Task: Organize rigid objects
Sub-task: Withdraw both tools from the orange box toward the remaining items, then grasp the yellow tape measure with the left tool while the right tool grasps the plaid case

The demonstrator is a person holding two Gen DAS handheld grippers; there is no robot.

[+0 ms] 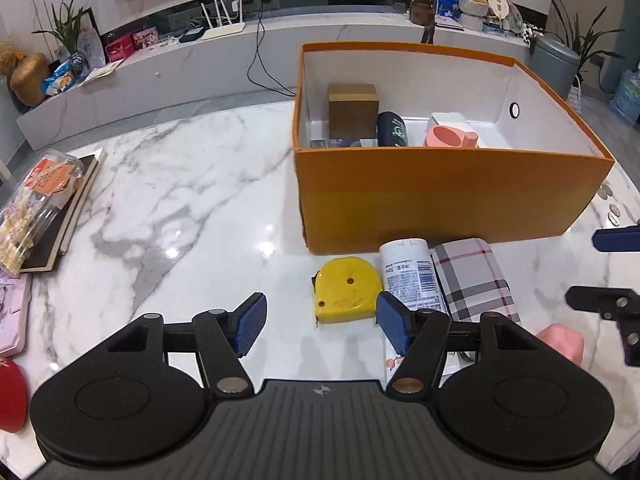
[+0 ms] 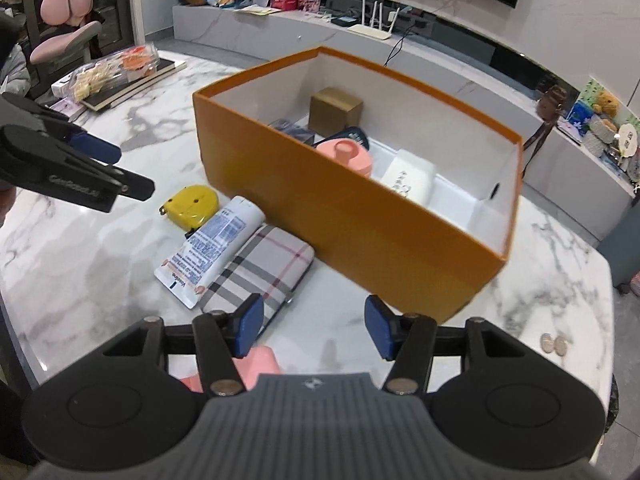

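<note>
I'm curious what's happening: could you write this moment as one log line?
left gripper: open, above yellow tape measure | right gripper: open, empty | orange box: partly filled

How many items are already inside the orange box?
5 visible: brown carton at the far end, dark flat item, dark bottle, pink cup, white container. The near wall may hide others.

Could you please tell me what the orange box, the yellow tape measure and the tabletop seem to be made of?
Orange box: likely matte cardboard, with thin flat walls and a white inside.
Tape measure: probably hard plastic with a slight sheen; screw heads show.
Tabletop: polished marble or a look-alike, grey-veined white with bright light reflections.
</note>
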